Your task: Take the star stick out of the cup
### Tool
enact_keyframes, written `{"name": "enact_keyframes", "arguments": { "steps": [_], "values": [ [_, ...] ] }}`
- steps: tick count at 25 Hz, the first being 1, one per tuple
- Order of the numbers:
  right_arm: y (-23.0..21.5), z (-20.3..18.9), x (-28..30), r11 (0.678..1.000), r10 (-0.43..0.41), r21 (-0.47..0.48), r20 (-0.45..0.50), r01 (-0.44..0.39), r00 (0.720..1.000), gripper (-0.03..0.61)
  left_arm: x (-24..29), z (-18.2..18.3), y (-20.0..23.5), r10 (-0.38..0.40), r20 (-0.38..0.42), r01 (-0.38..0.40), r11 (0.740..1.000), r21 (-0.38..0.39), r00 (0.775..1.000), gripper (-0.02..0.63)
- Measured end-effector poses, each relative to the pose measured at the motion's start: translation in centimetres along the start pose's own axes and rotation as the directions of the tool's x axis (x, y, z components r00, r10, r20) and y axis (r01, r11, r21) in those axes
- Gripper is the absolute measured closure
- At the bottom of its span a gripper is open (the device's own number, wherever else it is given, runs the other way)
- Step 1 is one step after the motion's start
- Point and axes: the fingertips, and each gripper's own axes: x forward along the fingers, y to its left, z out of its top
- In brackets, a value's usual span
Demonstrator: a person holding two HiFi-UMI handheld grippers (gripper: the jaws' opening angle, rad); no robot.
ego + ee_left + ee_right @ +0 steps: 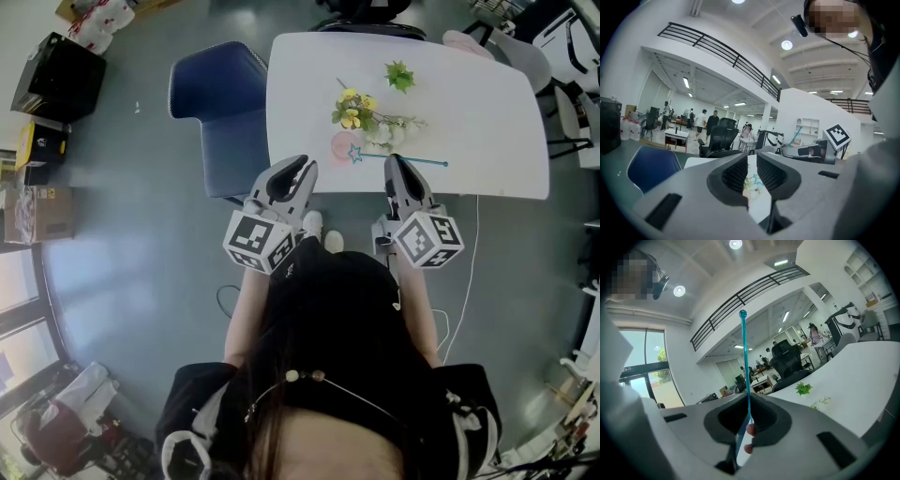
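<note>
Head view: right gripper [395, 163] clamps the star stick [355, 153], its shaft lying left-right and its star at the pink cup [339, 145] just left (left gripper [304, 169], jaws slightly parted, holds nothing).

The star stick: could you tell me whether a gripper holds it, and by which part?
The right gripper is shut on the star stick, gripping its thin shaft between star and ball tip. The left gripper holds nothing.

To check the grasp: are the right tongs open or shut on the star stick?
Shut on it. In the right gripper view the right tongs meet around the teal star stick, which rises from between them.
</note>
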Motion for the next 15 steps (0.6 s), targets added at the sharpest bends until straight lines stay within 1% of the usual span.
{"name": "enact_keyframes", "arguments": {
  "steps": [8, 15],
  "values": [
    [0.3, 0.3, -0.3, 1.0, 0.004, -0.004, 0.0, -0.004, 1.0, 0.558, -0.1, 0.1, -0.1, -0.001, 0.004, 0.001, 1.0, -0.001, 1.0, 0.558],
    [1.2, 1.1, -0.8, 0.999, 0.018, -0.033, 0.011, -0.018, 1.0, 0.558, -0.3, 0.2, -0.1, 0.003, 0.004, -0.003, 1.0, -0.004, 1.0, 0.558]
  ]
}}
